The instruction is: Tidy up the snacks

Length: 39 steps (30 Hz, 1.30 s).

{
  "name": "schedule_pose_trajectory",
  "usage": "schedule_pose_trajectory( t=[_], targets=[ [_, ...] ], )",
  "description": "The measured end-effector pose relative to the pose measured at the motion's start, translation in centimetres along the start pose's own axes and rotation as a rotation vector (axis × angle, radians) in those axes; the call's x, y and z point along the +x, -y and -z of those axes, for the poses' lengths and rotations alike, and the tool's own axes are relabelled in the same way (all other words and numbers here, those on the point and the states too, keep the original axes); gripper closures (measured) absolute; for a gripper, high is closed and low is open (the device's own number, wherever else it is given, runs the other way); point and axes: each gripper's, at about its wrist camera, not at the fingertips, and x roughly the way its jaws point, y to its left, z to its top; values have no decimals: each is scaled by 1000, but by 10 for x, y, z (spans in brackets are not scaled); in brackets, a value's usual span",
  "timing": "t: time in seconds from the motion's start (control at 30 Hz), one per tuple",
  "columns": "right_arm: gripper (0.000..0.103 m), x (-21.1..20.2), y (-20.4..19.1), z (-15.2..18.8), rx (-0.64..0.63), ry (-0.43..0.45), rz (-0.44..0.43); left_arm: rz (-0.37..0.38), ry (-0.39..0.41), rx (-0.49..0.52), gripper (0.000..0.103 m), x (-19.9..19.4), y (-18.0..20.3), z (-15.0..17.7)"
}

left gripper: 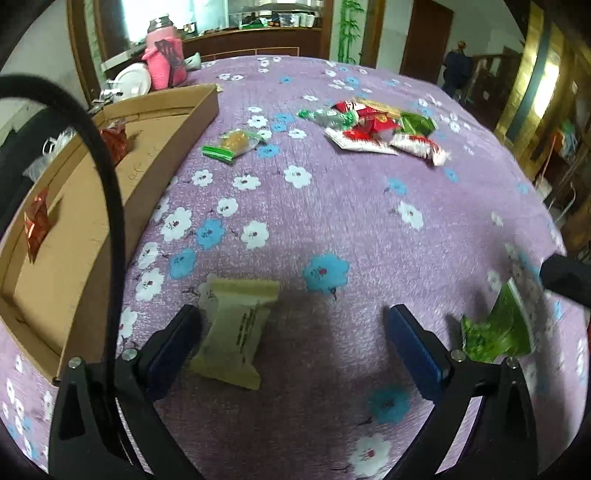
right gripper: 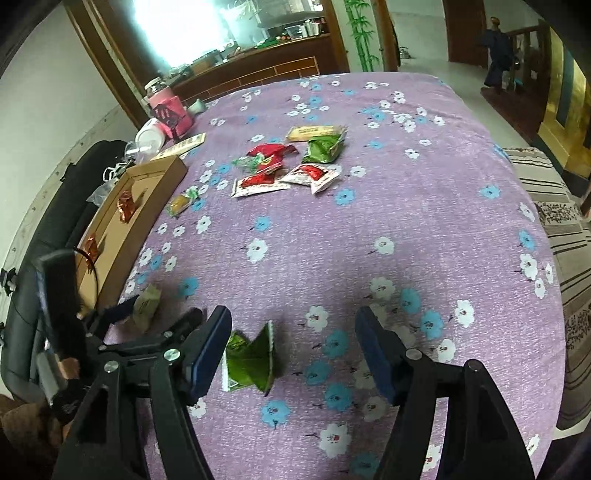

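A cardboard box [left gripper: 162, 155] at nine o'clock holds red packets [left gripper: 36, 225]. The left gripper [left gripper: 291, 347], jaws apart, has a beige snack [left gripper: 232, 332] beside its left finger. The right gripper [right gripper: 293, 354], jaws apart, has a green packet [right gripper: 251, 360] between them on the table [right gripper: 406, 206]. Piled snacks [right gripper: 288, 166] lie at twelve o'clock.

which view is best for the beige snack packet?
Left wrist: the beige packet is large and close, beside the left gripper's finger, print visible. Right wrist shows it small, near the frame's left edge, partly hidden behind that gripper.

A blown-out window [right gripper: 177, 33] backlights the dim room; fisheye edges curve, with slight motion blur.
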Motion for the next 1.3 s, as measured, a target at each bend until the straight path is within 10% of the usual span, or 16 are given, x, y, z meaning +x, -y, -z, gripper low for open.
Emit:
schedule_pose_trajectory(
  t=[1.3],
  targets=[
    [32, -10, 26, 19, 133, -10, -22, -7, 36, 4, 0, -1, 0, 3]
  ],
)
